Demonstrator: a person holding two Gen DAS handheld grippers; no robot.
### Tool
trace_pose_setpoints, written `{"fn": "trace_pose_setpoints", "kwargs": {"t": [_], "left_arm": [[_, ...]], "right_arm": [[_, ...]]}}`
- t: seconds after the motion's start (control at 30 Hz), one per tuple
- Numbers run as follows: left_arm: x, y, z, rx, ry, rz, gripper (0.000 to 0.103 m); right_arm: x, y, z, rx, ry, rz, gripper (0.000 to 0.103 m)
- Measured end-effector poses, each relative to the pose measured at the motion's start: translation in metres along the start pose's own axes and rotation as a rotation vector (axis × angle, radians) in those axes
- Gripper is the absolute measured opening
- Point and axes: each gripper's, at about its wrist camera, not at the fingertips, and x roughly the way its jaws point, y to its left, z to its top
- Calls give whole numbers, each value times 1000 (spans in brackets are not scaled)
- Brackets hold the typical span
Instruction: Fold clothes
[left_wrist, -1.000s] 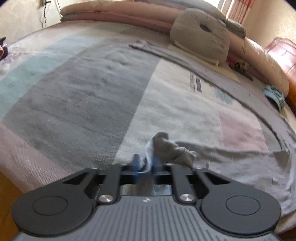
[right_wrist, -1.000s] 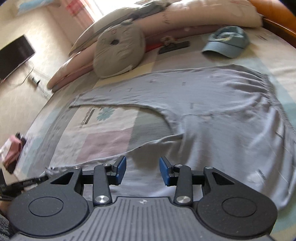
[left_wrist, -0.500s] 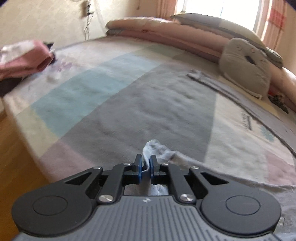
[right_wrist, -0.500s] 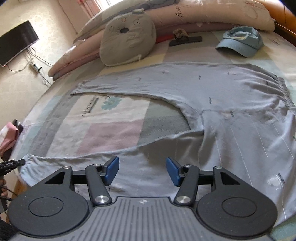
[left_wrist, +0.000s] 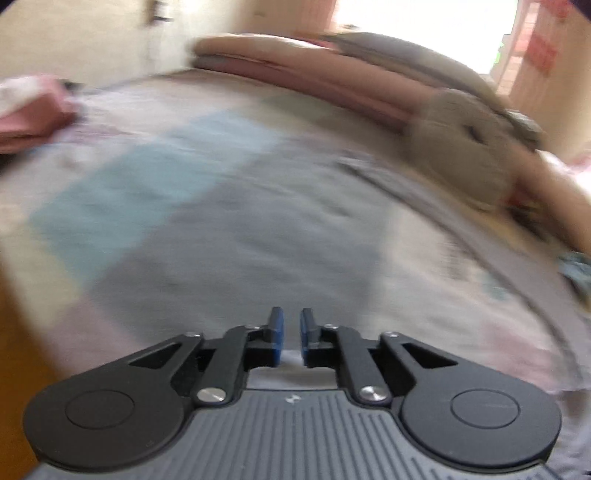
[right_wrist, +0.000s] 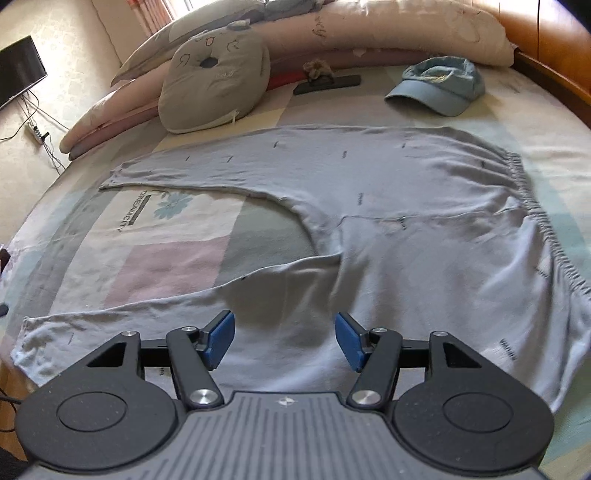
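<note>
Right gripper (right_wrist: 284, 338) first: its blue pads (right_wrist: 221, 338) stand wide apart and the jaws are opening, with nothing caught between them. Straight beneath and ahead of that gap lies the grey trousers (right_wrist: 388, 236), spread flat across the bed's patchwork cover (right_wrist: 170, 266). The near leg runs from under the pads off to the left edge of the bed, its cuff lying flat there; the far leg stretches away to the upper left, and the two legs fork apart with bare cover showing between them. The gathered waistband curves down the right side. Beyond the trousers sit a blue cap (right_wrist: 439, 86) at upper right and a grey round cushion (right_wrist: 214, 81) at upper left, both clear of the fabric.

Over to the left gripper (left_wrist: 289, 334): the picture is badly smeared. Its pads show a narrow slit between them and the jaws are opening, with no cloth in the gap. Only blurred cover lies ahead of it; the cushion (left_wrist: 461, 158) is at far right, and a pink bundle (left_wrist: 33, 118) sits at far left.
</note>
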Motion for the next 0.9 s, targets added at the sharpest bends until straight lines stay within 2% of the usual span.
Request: {"fn": "trace_pose_setpoints", "kwargs": {"t": [0.13, 0.2, 0.27, 0.37, 0.43, 0.53, 0.6, 0.63, 0.7, 0.73, 0.8, 0.9], "left_arm": [[43, -93, -5, 152, 104, -262, 23], [64, -141, -12, 231, 158, -366, 24], [83, -195, -21, 316, 217, -471, 31], [102, -266, -43, 443, 280, -581, 37], [113, -307, -58, 516, 319, -635, 38], [126, -345, -75, 585, 355, -656, 38], [134, -355, -81, 605, 372, -643, 37], [137, -357, -83, 610, 383, -635, 32], [141, -359, -86, 621, 387, -610, 4], [140, -359, -87, 627, 376, -592, 1], [135, -351, -82, 583, 365, -564, 1], [137, -333, -78, 531, 392, -506, 2]], "right_arm": [[-6, -19, -6, 32, -17, -13, 68], [-11, -29, -12, 49, -29, -21, 68], [-17, -40, -18, 70, -39, -25, 68], [-27, -57, -28, 108, -61, -28, 68], [-34, -69, -34, 134, -77, -30, 69], [-42, -83, -43, 169, -98, -40, 69], [-45, -91, -49, 183, -107, -44, 69], [-47, -94, -52, 189, -111, -45, 69], [-48, -100, -57, 204, -116, -41, 69], [-49, -102, -58, 210, -119, -40, 69], [-50, -108, -61, 223, -126, -37, 69], [-53, -117, -63, 240, -137, -38, 69]]}}
